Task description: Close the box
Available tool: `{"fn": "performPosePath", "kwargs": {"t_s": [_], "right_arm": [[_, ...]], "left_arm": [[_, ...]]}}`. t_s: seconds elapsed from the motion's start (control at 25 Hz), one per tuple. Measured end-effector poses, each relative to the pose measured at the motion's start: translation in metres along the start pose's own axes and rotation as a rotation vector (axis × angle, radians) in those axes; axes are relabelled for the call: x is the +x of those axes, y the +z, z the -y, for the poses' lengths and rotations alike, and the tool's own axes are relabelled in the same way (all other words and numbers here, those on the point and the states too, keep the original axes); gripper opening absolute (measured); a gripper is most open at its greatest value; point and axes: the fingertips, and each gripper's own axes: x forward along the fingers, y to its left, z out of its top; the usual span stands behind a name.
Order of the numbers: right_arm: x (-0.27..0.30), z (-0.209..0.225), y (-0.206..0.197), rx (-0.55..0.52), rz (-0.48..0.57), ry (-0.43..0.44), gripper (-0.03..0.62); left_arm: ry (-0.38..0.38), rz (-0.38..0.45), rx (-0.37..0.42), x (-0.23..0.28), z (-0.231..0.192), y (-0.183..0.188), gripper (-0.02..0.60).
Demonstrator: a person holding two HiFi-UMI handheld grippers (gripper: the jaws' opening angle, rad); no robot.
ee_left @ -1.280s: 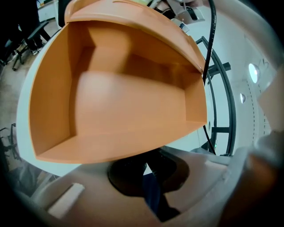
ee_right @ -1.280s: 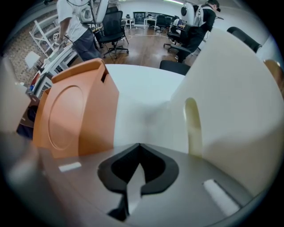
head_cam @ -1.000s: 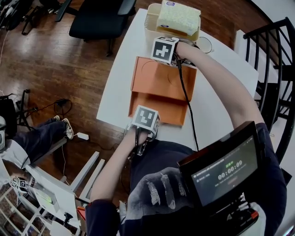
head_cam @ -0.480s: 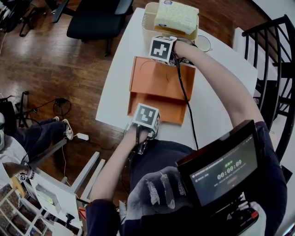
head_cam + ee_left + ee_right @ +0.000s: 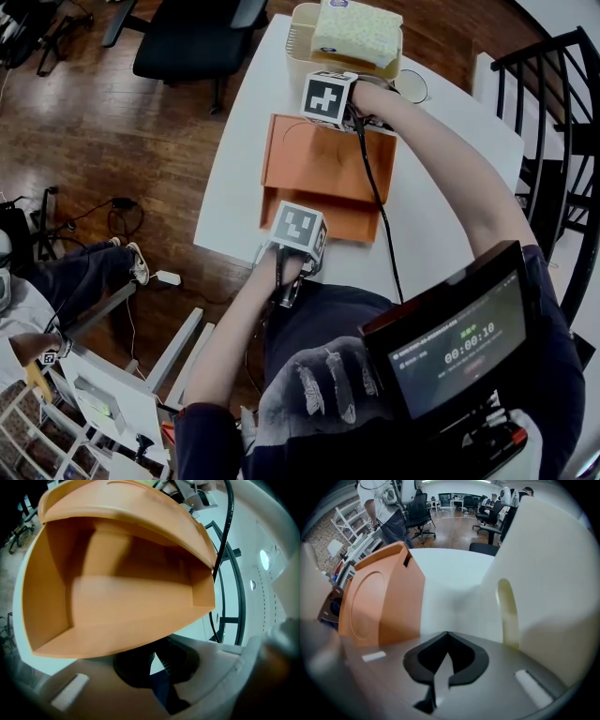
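Standing beside the white table (image 5: pixel 239 141), I see the orange box (image 5: pixel 323 164) lying in the middle of it. Its long axis runs straight away from the person, and it is not yet closed. The far part shows a flat face with a pressed circle. The near part drops away toward the table's near edge, and from there the left gripper view looks straight into the open hollow of the box (image 5: pixel 117 597).

Beyond the box, at the table's far end, stands a cream basket (image 5: pixel 302 47) with a pale yellow pack (image 5: pixel 356 33) on top.

The left gripper (image 5: pixel 298 230) sits right at the box's near edge. Its jaws are drawn almost together, with nothing that I can see between them (image 5: pixel 152 660).

The right gripper (image 5: pixel 330 98) sits at the far edge, between box and basket. It is turned sideways so that the box (image 5: pixel 379 602) lies to its left. Its jaws are likewise narrowed to a slit on nothing (image 5: pixel 443 667).

Since the opening faces the person, I judge the left gripper better placed to work the near part. The right one is better placed to steady or press the far face.

A small thin ring (image 5: pixel 412 86) lies by the basket, and I cannot tell what it is.
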Motion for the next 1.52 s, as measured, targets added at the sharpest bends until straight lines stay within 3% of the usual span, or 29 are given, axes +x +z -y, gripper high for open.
{"fn": "performPosePath", "kwargs": {"t_s": [0.52, 0.92, 1.52], "right_arm": [[0.002, 0.001, -0.002, 0.005, 0.007, -0.002, 0.003], [0.002, 0.000, -0.002, -0.002, 0.003, 0.008, 0.003], [0.000, 0.001, -0.003, -0.004, 0.000, 0.007, 0.003]], "left_arm": [[0.013, -0.010, -0.004, 0.011, -0.004, 0.009, 0.015], [0.027, 0.046, -0.003, -0.001, -0.006, 0.028, 0.014], [0.029, 0.054, 0.004, -0.005, -0.004, 0.042, 0.015]]}}
